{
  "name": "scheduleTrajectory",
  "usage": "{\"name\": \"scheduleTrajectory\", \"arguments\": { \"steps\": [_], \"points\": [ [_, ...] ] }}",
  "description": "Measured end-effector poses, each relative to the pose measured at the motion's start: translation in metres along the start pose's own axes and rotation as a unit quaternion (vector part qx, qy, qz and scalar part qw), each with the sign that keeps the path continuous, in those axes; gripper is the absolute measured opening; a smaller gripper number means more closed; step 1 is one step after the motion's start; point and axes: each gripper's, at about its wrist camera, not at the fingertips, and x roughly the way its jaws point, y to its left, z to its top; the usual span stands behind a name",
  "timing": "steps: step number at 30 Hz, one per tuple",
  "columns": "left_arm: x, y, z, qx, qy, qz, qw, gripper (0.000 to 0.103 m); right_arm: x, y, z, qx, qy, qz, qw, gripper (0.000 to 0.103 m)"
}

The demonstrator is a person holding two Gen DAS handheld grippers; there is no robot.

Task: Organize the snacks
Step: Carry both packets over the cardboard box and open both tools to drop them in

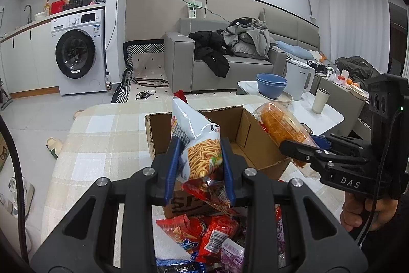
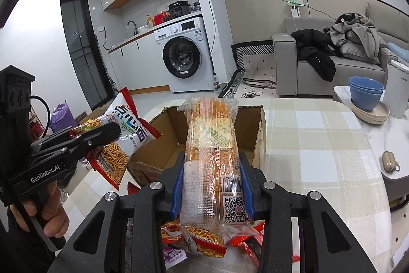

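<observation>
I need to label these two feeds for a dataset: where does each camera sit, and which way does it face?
Left wrist: on the left gripper, facing along its fingers at its clamped noodle snack bag over the cardboard box; the right gripper and hand show.
Right wrist: on the right gripper, facing its clamped clear-wrapped packet; the left gripper and hand show.
Shared: box, both snacks, washing machine, sofa.

Table's got a beige-and-white checked tablecloth (image 2: 319, 140) on it — open cardboard box (image 2: 258, 124) sits right on the cloth, and a loose pile of snack packets (image 1: 204, 234) lies at the near edge, just beside the box.
</observation>
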Motion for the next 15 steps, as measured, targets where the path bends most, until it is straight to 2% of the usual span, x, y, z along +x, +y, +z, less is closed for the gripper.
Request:
{"name": "scheduleTrajectory", "arguments": {
  "steps": [9,15],
  "points": [
    [0.028,0.007,0.015,-0.006,-0.002,0.005,1.0,0.027,0.019,-0.002,0.007,0.001,0.004,0.006,1.0,0.038],
    [0.053,0.014,0.019,-0.009,0.012,0.006,0.9999,0.028,0.031,-0.002,0.006,-0.003,0.016,0.006,1.0,0.038]
  ]
}}
